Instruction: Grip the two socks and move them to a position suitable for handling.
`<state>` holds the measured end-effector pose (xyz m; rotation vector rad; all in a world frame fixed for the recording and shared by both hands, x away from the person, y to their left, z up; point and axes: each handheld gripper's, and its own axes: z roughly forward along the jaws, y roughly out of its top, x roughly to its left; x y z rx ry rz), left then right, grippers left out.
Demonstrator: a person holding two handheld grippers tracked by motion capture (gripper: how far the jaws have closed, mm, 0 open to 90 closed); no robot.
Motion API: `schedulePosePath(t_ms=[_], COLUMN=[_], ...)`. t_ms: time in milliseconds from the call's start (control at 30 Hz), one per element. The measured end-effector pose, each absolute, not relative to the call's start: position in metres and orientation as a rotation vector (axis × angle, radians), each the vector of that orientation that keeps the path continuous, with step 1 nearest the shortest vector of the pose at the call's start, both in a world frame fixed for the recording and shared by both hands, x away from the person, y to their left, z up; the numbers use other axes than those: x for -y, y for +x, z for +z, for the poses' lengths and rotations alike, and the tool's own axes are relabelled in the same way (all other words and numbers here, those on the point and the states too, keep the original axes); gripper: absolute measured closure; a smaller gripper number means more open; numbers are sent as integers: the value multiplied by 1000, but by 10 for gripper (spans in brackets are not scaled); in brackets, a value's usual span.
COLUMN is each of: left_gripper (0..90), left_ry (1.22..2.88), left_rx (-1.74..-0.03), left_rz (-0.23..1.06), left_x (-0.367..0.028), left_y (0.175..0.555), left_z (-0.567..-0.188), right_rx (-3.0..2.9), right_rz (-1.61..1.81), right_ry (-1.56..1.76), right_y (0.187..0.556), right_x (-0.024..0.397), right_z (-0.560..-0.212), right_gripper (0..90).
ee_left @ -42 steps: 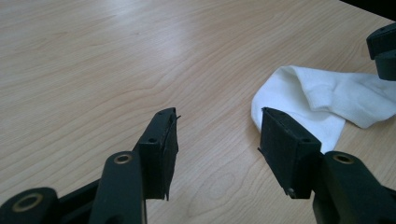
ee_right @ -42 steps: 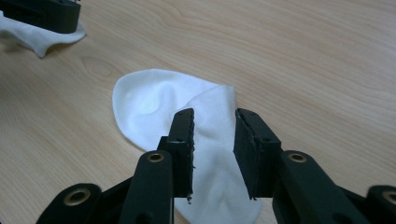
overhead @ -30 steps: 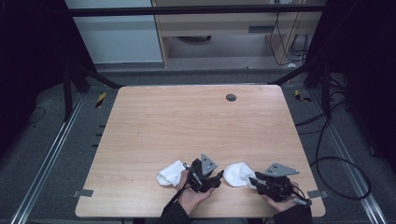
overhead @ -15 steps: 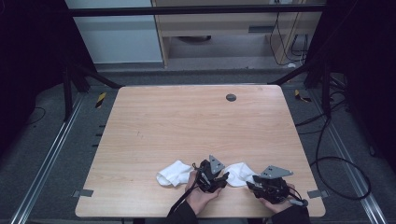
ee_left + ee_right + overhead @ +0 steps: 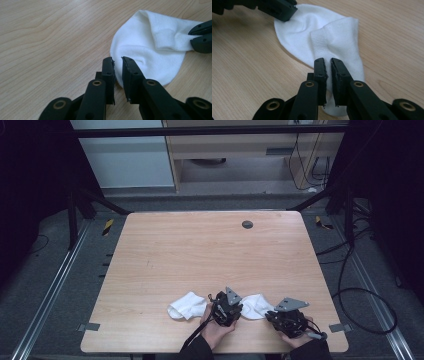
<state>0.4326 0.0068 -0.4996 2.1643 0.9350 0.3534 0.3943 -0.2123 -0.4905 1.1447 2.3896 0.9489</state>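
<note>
Two socks lie on the table (image 5: 165,250) near its front edge. One sock (image 5: 188,305) lies left of the left gripper (image 5: 239,308). The other sock (image 5: 256,305) lies between the left gripper and the right gripper (image 5: 267,315). A round hole (image 5: 247,224) sits near the back edge.

Tabletop (image 5: 210,255): light wood grain, rectangular, one round dark grommet (image 5: 247,224) near the far edge. Floor (image 5: 55,290): dark grey carpet. Metal rails (image 5: 45,305) run along both sides of the tabletop. Black cables (image 5: 360,285) loop on the floor at the right. Far side: pale cabinet panel (image 5: 125,155) beside a wooden shelf unit (image 5: 235,150). Dark surroundings left and right; lighting dim.
</note>
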Motion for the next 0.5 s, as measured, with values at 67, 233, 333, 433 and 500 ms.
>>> schedulePosePath(t_ms=[67, 233, 333, 433, 500], left_gripper=[829, 869, 875, 877, 878], left_ry=[2165, 2171, 2174, 2176, 2178], left_rx=[-936, -928, -925, -919, -915], left_rz=[351, 350, 349, 349, 349], left_x=[-7, -7, -6, -6, -6], left_y=[433, 433, 433, 433, 433], left_z=[-500, -499, -499, -499, -499], right_rx=[-2382, -2247, -2199, -2122, -2094], right_rz=[961, 1115, 1151, 1199, 1202], right_ry=[1144, 1223, 1260, 1358, 1394], right_y=[394, 397, 401, 409, 413], right_x=[213, 224, 229, 238, 242], right_z=[-489, -479, -478, -478, -479], right_gripper=[835, 834, 832, 829, 827])
